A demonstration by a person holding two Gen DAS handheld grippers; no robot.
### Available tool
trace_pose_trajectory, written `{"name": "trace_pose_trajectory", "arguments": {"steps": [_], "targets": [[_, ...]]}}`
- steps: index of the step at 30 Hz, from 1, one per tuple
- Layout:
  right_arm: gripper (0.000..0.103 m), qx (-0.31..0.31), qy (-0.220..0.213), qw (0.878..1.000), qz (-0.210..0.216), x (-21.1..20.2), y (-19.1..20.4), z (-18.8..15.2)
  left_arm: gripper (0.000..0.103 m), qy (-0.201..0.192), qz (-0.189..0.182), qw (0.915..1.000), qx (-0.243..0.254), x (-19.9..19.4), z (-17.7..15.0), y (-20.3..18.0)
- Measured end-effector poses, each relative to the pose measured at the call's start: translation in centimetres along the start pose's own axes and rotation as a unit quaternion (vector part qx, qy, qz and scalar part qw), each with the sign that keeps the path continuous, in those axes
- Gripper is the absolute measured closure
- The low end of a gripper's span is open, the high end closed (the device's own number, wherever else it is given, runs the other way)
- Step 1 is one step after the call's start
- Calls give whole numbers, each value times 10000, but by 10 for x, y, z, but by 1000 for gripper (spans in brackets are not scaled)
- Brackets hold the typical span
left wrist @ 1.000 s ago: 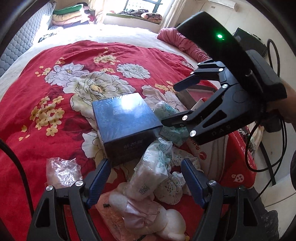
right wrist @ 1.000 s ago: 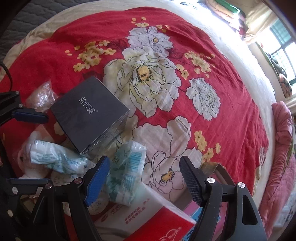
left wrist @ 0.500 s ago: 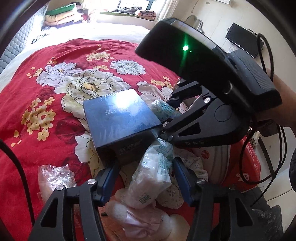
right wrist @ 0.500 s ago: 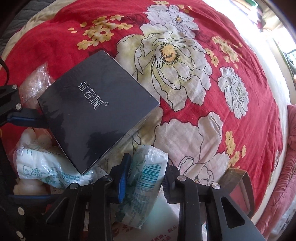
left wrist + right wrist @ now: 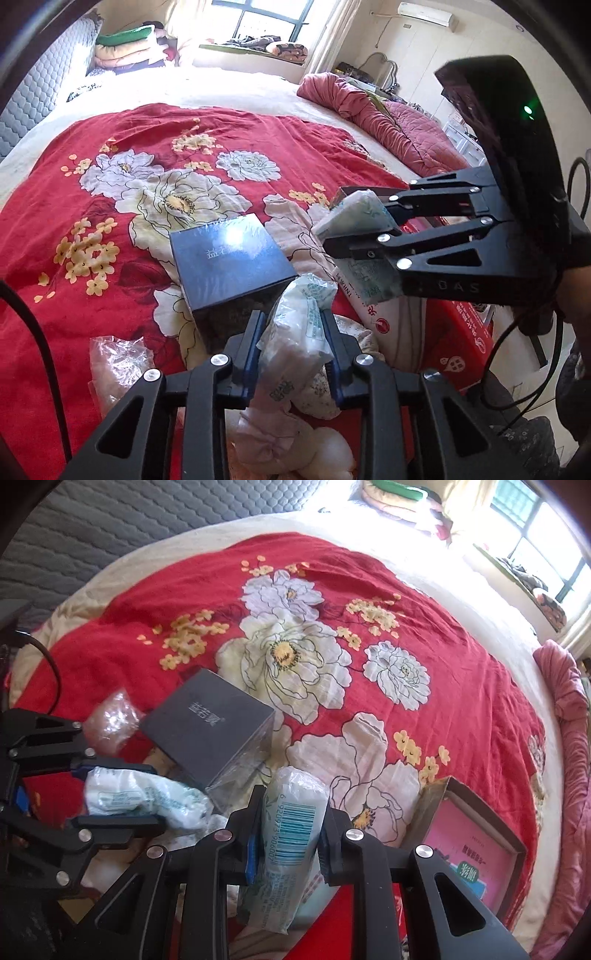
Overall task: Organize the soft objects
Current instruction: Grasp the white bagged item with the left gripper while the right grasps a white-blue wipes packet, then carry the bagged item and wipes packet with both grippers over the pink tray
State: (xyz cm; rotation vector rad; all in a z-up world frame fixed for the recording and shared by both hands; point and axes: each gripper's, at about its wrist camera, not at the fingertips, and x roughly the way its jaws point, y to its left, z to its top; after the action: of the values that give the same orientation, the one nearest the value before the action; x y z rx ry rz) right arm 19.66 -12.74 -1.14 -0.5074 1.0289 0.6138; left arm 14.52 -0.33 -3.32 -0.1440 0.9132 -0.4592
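On the red floral bedspread (image 5: pixel 110 288) lies a heap of soft packets. My left gripper (image 5: pixel 293 343) is closing, its blue pads pressing a crumpled white-and-green tissue packet (image 5: pixel 299 325) lifted just in front of a dark blue box (image 5: pixel 229 258). My right gripper (image 5: pixel 291 812) is closing too, its pads squeezing a second white-and-green packet (image 5: pixel 295 786) with a barcode. In the left wrist view the right gripper (image 5: pixel 354 230) hangs to the right with its packet (image 5: pixel 354 214) above the heap. The right wrist view shows the left gripper (image 5: pixel 110 794) clamping its packet (image 5: pixel 144 797).
A clear plastic bag (image 5: pixel 118 362) lies left of the box. Pale plush items (image 5: pixel 280 439) and a red-and-white pack (image 5: pixel 402 332) lie under the grippers. An open cardboard box with pink contents (image 5: pixel 469 834) sits at the bed's edge. A pink quilt (image 5: pixel 388 125) is bunched beyond.
Both grippers went from wide open to clamped on a packet each. The right gripper then rose to the right with its packet; the left lifted its packet slightly.
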Motion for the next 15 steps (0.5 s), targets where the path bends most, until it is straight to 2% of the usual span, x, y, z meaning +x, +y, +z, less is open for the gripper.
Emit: {"name": "trace_pose_trajectory", "arguments": {"steps": [4, 9, 13, 15], "targets": [[78, 512, -566, 9971, -77, -30, 4, -18, 73, -278, 40, 9996, 0, -22, -1, -10], [78, 1220, -1196, 9853, 18, -65, 10, -45, 73, -477, 73, 9988, -12, -42, -3, -22], [78, 1688, -1511, 9738, 177, -83, 10, -66, 74, -455, 264, 9986, 8, -55, -12, -36], [78, 1756, -1548, 9720, 208, -90, 8, -74, 74, -454, 298, 9985, -5, -59, -15, -43]]}}
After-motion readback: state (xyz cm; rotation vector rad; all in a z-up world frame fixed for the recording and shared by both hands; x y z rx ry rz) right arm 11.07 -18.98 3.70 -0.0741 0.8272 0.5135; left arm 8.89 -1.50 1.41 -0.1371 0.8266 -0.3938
